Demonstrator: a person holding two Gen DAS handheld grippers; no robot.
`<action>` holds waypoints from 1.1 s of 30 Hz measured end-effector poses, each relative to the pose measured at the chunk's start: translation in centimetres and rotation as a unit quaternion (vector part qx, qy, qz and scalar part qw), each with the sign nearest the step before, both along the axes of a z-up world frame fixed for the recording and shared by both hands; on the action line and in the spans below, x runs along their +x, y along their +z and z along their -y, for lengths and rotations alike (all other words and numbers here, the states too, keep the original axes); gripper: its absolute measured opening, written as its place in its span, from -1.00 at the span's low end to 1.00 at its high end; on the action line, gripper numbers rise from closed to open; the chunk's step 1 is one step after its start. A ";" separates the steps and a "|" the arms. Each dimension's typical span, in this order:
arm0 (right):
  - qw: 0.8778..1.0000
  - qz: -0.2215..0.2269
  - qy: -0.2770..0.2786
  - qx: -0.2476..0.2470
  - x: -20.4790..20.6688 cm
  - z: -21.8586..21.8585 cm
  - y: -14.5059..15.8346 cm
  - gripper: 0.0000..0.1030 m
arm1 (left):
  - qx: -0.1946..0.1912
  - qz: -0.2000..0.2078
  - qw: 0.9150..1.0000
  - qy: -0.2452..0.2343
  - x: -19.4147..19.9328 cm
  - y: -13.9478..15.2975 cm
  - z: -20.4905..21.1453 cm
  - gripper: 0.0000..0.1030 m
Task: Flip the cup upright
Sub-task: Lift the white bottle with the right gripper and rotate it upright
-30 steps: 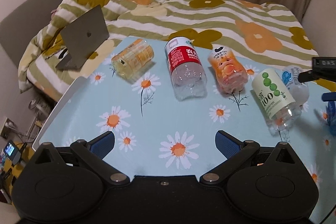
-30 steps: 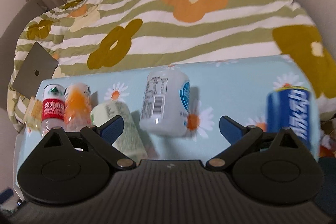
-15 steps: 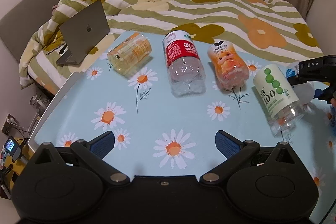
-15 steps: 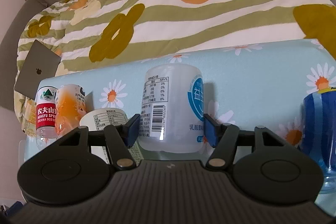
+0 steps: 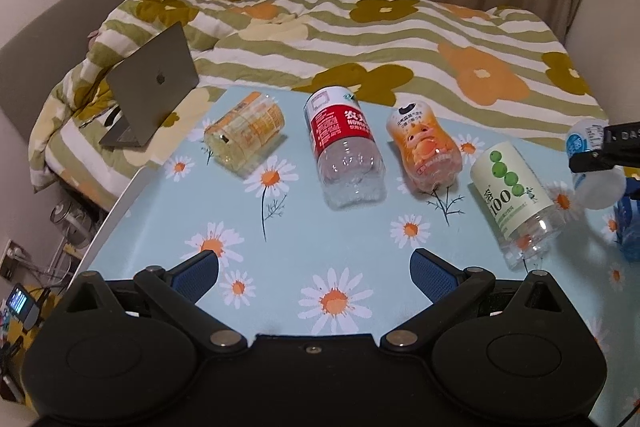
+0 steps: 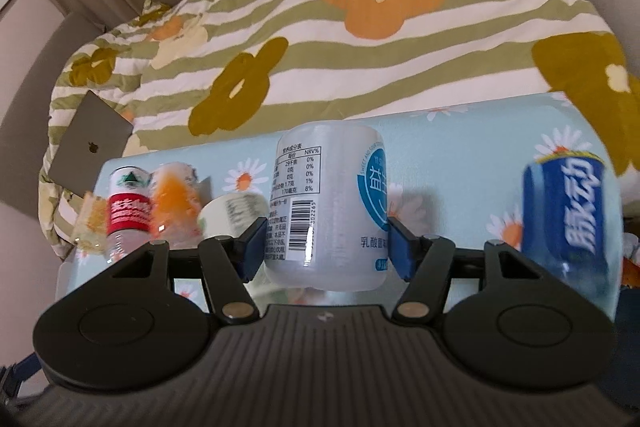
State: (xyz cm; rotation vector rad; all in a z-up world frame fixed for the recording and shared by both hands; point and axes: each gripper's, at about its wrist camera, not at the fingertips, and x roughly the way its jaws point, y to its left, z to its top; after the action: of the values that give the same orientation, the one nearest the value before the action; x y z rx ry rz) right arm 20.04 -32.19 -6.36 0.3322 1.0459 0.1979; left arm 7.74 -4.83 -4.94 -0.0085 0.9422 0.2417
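Observation:
Several cut-bottle cups lie on their sides on the daisy-print table (image 5: pixel 288 239). My right gripper (image 6: pixel 326 249) is shut on the white cup with the blue round label (image 6: pixel 328 203), one blue pad on each side of it. In the left wrist view this white cup (image 5: pixel 596 187) shows at the far right, under one black finger (image 5: pixel 596 159) of the right gripper. My left gripper (image 5: pixel 314 273) hangs open over the table's near side, with nothing between its pads.
A yellow cup (image 5: pixel 244 135), a red-label cup (image 5: pixel 344 155), an orange cup (image 5: pixel 424 155) and a green-dot cup (image 5: pixel 516 195) lie in a row. A blue cup (image 6: pixel 568 227) is just right of the held one. Behind are a bed (image 5: pixel 400 39) and a laptop (image 5: pixel 152 87).
My right gripper moved in around the white cup and shut on it; one second ago its fingers were wide apart. The left gripper stayed open and drew back slightly.

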 end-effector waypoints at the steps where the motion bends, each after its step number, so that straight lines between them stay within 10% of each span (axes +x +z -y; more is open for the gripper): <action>1: 1.000 0.003 -0.001 0.000 -0.6 -0.2 0.4 0.49 | 0.000 0.001 1.000 -0.006 0.0 0.1 -0.2 1.00; 18: 0.999 -0.023 -0.019 -0.018 -11.8 -10.1 -1.3 0.49 | -0.011 -0.002 0.995 -0.094 -2.7 -0.8 -5.9 1.00; 33: 0.999 -0.023 -0.008 -0.043 -12.7 -16.9 -6.0 0.52 | -0.016 -0.029 0.993 -0.109 -4.2 -3.0 -11.2 1.00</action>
State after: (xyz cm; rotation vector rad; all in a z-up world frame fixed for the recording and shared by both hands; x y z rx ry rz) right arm 7.29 -15.31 -12.41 0.2678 1.0945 0.1313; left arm 3.53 6.39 -7.90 0.0728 0.9967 0.0251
